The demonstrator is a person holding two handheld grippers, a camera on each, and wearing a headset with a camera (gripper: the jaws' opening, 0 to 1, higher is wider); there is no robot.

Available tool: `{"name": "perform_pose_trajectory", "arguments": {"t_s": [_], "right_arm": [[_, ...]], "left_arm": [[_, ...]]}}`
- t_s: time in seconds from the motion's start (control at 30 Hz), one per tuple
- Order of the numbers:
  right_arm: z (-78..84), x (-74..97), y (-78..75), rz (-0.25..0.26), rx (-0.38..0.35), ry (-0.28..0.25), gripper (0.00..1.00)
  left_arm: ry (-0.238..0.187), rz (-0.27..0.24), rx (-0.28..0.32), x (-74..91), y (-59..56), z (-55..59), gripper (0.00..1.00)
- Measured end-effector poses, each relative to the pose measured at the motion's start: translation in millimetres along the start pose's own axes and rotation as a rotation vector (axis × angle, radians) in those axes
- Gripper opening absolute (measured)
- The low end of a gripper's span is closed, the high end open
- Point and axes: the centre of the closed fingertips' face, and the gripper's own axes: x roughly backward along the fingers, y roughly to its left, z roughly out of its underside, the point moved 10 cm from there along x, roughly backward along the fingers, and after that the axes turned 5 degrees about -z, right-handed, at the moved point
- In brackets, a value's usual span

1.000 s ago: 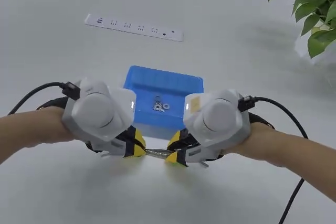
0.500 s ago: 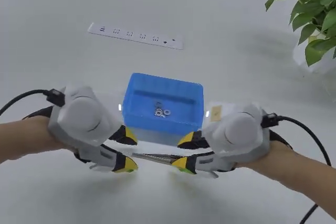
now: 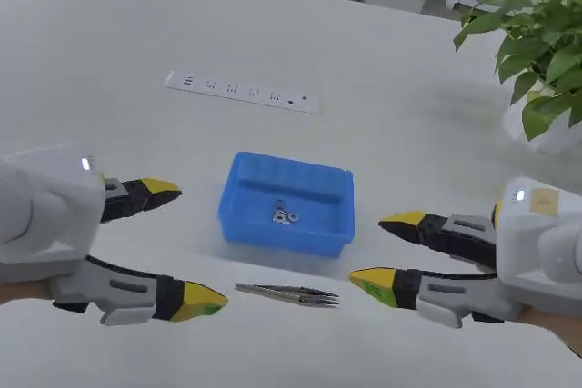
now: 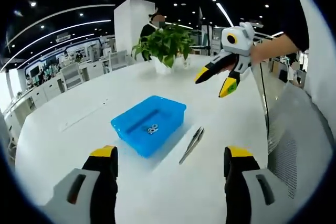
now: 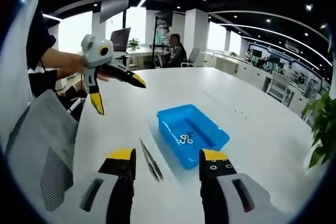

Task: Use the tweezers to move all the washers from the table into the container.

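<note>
Both grippers have pulled apart and let go. Thin silver metal tweezers [image 3: 287, 293] lie sideways on the white counter [image 3: 409, 134], between the left gripper [image 3: 195, 243] and right gripper [image 3: 371, 249], both with jaws spread wide. Small shiny metal washers [image 3: 285, 216] sit inside the blue plastic container [image 3: 286, 163] just behind.

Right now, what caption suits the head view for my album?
The left hand-held gripper and right hand-held gripper, both open, flank a blue container of washers; tweezers lie before it.

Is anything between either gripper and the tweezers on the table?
Nothing visible does. The slim metal tweezers lie on bare white table between the open left gripper and open right gripper.
</note>
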Motion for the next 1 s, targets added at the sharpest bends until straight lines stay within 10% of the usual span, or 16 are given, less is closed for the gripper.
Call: {"name": "perform_pose_trajectory", "arguments": {"t_s": [0.67, 1.0], "right_arm": [[-5.3, 21.5, 28.9, 0.021, 0.047, -0.005, 1.00], [-6.6, 27.7, 33.4, 0.030, 0.060, 0.005, 1.00]], "left_arm": [[-0.014, -0.047, -0.077, 28.7, -12.8, -28.3, 1.00], [-0.023, -0.035, -0.083, 34.4, -16.6, -32.2, 1.00]]}}
